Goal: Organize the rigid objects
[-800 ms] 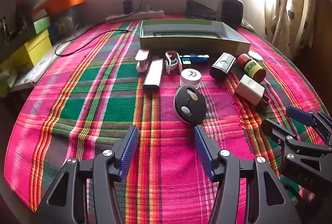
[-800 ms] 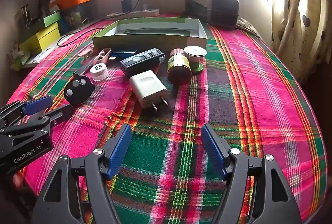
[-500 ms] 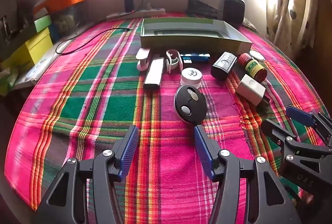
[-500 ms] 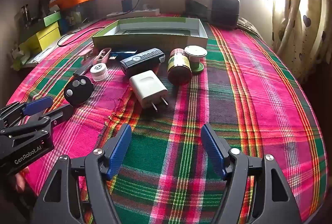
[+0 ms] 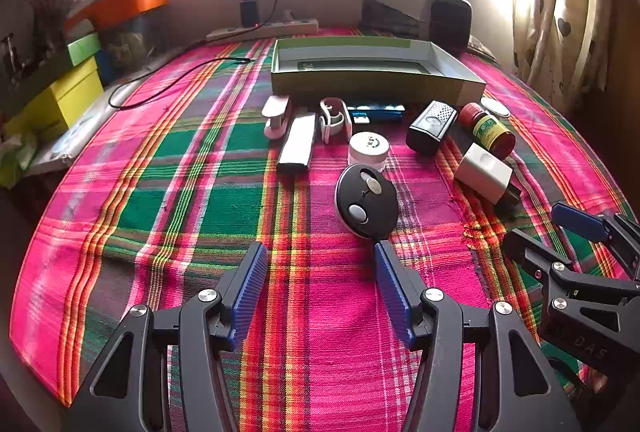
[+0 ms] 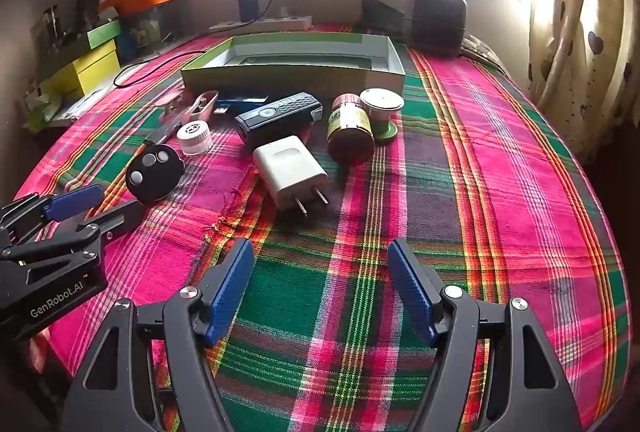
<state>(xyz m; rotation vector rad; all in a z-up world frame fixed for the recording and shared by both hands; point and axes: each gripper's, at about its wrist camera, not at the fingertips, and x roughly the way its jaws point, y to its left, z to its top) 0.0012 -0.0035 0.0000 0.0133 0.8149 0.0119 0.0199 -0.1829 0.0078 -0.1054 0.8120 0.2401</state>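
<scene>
left gripper (image 5: 320, 284): jaws spread, empty, at table's near edge
right gripper (image 6: 320, 288): jaws spread, empty
green box (image 5: 372, 82): far edge
black remote (image 5: 366, 208): just beyond left gripper

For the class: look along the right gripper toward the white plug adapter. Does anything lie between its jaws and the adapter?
Nothing visible does. The right gripper hangs open over bare plaid cloth, and the white plug adapter lies just ahead, prongs toward the jaws. The brown jar lies beyond it to the right, the black remote behind it.
</scene>
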